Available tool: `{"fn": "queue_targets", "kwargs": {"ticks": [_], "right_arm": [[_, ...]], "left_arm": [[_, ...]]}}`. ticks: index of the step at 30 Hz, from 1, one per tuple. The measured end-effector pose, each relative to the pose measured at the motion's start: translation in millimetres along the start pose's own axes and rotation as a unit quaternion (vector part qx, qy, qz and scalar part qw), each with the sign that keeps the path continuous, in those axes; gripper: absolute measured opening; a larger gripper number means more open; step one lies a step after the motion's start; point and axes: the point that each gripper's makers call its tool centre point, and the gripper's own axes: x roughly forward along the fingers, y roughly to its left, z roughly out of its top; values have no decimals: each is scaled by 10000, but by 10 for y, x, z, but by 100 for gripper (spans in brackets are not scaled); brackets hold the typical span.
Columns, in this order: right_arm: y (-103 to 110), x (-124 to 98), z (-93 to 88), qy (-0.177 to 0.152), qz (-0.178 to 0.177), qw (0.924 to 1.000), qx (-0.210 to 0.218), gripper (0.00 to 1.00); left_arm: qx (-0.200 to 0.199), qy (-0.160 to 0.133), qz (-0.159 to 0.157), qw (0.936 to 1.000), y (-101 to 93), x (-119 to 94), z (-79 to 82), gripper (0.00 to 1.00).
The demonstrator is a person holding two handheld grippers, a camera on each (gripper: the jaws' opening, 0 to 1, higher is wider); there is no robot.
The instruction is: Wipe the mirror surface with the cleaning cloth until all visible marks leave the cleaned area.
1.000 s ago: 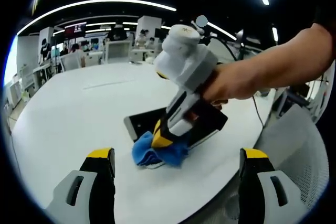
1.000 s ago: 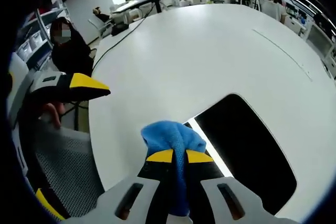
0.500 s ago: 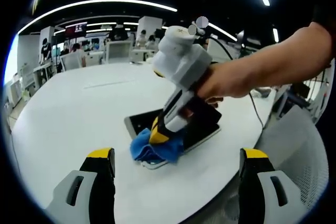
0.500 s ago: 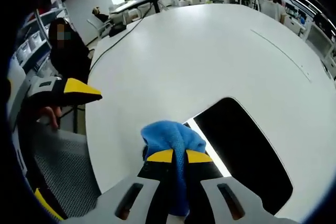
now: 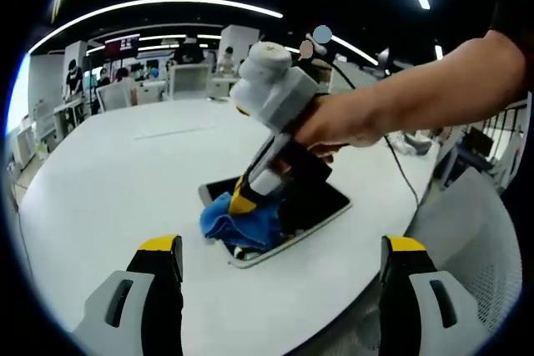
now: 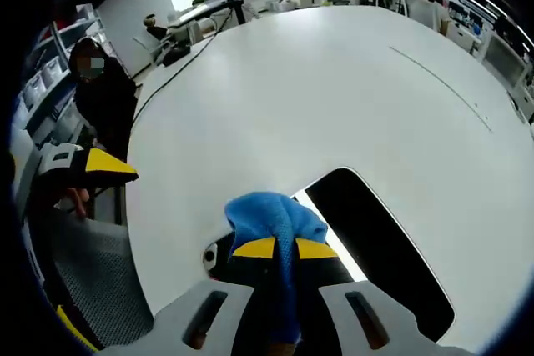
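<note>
Right claw (image 5: 240, 202) dragged fuzzy cloth (image 6: 271, 216) across glossy mirror (image 6: 380, 252).

White round table (image 6: 275, 97), mesh chair (image 5: 476, 231), seated person (image 6: 104, 93), bkgd desks.

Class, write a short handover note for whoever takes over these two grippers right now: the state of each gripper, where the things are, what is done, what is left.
Right gripper: jaws shut on the blue cloth, pressing it on the mirror's near end.
Left gripper: jaws open, holding nothing, off the table's edge.
Mirror lies flat on the white table.
Done: wiping is under way.
Left: cover the remaining glass; marks cannot be judged from these views.
</note>
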Motion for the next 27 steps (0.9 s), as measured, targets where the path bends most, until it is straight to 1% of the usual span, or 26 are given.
{"fn": "queue_targets", "kwargs": {"ticks": [5, 14, 20, 24, 27], "right_arm": [[-87, 33, 40, 21, -9, 10000, -31, 2], [-184, 64, 102, 50, -30, 9999, -87, 2], [-304, 114, 146, 42, -41, 10000, -44, 2], [-347, 134, 173, 48, -53, 10000, -51, 2], [-351, 125, 196, 80, -93, 9998, -139, 2]], "left_arm": [[-9, 9, 7, 10000, 4, 1, -3, 99], [-17, 14, 11, 10000, 24, 25, -24, 99], [-24, 12, 9, 10000, 27, 32, -28, 99], [-32, 12, 14, 10000, 28, 32, -29, 99], [-34, 10, 18, 10000, 29, 31, -28, 99]]}}
